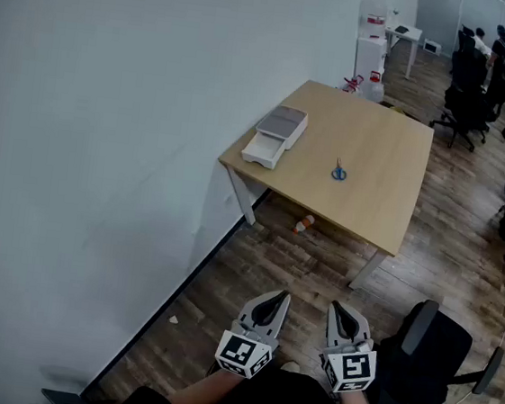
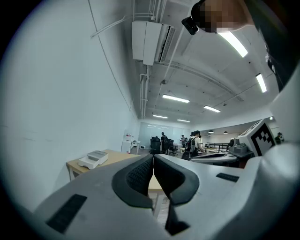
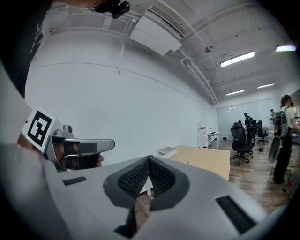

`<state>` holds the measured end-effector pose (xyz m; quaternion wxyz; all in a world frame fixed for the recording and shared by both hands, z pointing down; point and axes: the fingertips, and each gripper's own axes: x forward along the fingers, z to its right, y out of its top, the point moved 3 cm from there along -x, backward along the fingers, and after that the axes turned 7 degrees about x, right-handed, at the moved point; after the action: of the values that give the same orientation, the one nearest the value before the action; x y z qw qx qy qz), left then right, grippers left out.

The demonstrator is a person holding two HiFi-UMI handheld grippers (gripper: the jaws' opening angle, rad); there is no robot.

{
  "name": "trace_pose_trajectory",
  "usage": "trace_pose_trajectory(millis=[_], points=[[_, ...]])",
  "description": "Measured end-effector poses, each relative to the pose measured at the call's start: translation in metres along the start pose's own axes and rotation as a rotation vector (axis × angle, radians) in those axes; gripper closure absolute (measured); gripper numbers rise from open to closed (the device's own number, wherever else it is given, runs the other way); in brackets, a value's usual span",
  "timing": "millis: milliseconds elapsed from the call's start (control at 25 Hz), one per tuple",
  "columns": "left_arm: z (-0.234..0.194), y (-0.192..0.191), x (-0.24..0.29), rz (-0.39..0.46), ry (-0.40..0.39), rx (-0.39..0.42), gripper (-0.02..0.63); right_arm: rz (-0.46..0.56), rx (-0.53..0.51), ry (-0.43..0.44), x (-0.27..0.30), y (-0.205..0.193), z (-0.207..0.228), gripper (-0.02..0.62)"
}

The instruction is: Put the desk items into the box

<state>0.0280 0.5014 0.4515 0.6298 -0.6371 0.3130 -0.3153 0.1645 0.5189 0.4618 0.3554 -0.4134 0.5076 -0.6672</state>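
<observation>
Head view: left gripper (image 1: 275, 303), right gripper (image 1: 339, 313) closed, empty, held near body, since scissors (image 1: 338, 171), box (image 1: 276, 136) lie on far desk (image 1: 377, 138).

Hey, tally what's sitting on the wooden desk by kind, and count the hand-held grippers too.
Box: 1
Scissors: 1
Hand-held grippers: 2, the left hand-held gripper and the right hand-held gripper
Total: 4

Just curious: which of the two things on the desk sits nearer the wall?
The white box, at the wall-side edge; the scissors lie nearer the middle.
</observation>
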Motion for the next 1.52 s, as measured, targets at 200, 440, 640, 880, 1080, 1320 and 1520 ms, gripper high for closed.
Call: trace_pose_trajectory(millis=[200, 440, 640, 880, 1080, 1320, 1520], points=[[-0.003, 0.004, -0.003, 0.003, -0.006, 0.023, 0.591, 0.019, 0.071, 0.032, -0.007, 0.0, -0.002, 0.535], [-0.031, -0.006, 0.007, -0.003, 0.003, 0.016, 0.591, 0.01, 0.11, 0.033, 0.008, -0.011, 0.002, 0.535], [-0.05, -0.024, 0.041, -0.027, -0.03, -0.041, 0.591, -0.013, 0.102, 0.008, 0.04, -0.011, 0.013, 0.535], [-0.097, -0.034, 0.101, -0.05, -0.079, -0.052, 0.591, -0.037, 0.081, -0.05, 0.11, 0.003, 0.035, 0.535], [-0.159, -0.033, 0.151, -0.049, -0.093, -0.064, 0.591, -0.069, 0.059, -0.08, 0.19, 0.024, 0.054, 0.535], [-0.228, -0.032, 0.193, -0.045, -0.132, -0.091, 0.591, -0.099, 0.066, -0.108, 0.275, 0.043, 0.064, 0.535], [-0.268, -0.036, 0.217, -0.051, -0.194, -0.09, 0.591, -0.099, 0.091, -0.167, 0.323, 0.05, 0.07, 0.535]])
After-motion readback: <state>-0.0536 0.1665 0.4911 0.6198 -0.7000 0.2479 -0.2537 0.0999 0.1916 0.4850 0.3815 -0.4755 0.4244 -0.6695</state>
